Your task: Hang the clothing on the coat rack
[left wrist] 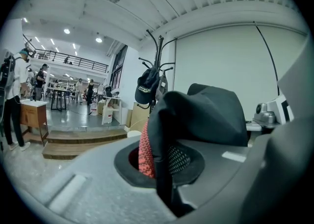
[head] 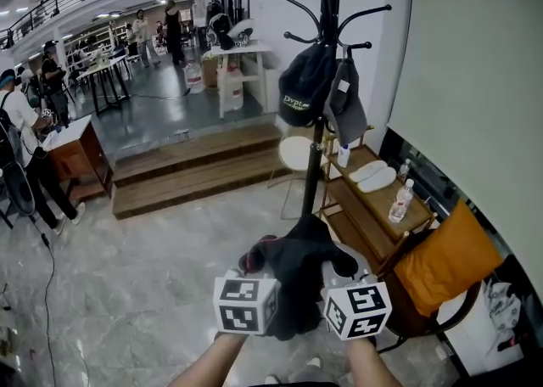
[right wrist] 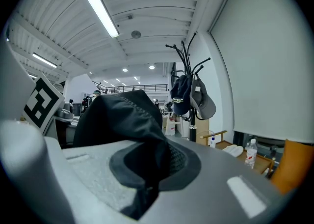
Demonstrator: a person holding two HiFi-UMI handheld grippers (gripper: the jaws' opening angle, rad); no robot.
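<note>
The clothing, a dark bundle with a red knit patch, sits low in the centre of the head view. It is bunched between your two marker cubes, clear of the floor.

Right, and you have it from both sides. Your left hand-held gripper is clamped on a fold, its jaws all but together with cloth running down into the seam between them.

Same for your right hand-held gripper: it is closed on the dark fabric, which humps up over the jaws. I'd judge you use two grips so the garment spreads between them rather than dangling as one lump. That should make a collar or loop easier to offer to a hook.

The coat rack stands upper centre-right in the frame, well apart from the bundle. You are not at it yet.

Mind what it already carries. A dark cap and a grey cap hang side by side on the lower hooks. The bare hooks are higher, near the top edge.

So you will likely need to lift the clothing above those caps. Both gripper views look straight at the rack, which suits carrying it there.

One risk: the wooden shelf just right of the pole could catch a trailing hem.
</note>
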